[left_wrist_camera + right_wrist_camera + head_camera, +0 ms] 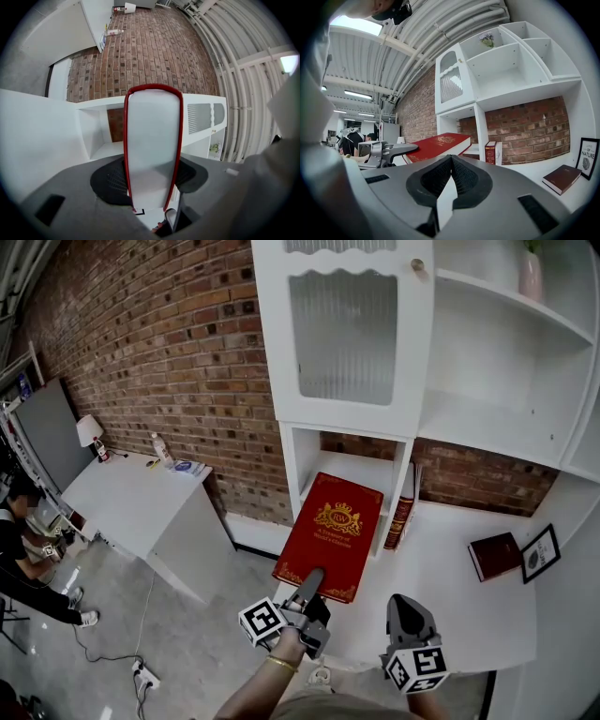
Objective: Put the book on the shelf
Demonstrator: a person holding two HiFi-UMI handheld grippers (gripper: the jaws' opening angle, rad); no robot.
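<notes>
now, a tall white shelf unit is filling the far right of the scene, standing against a red brick wall. its white bench is spreading out below the open shelves, and another white bench is sitting off to the left with a lamp and a bottle on it. a person is sitting at the far left edge.

the large red book with its gold crest is hanging in the air, cover up, between the near edge of the bench and the low open compartment under the glass-door cabinet. its far end is reaching the mouth of that compartment; whether it is touching the shelf there is not showing. the left tongs are gripping the book's near edge, both pads pressing on the covers with the white page block running away between them.

the right tongs are hovering just right of the left ones, closed tip to tip and holding nothing.

farther right, a red book is standing upright beside the compartment wall, a dark red book is lying flat on the bench, and a small framed picture is leaning just beside it.
</notes>
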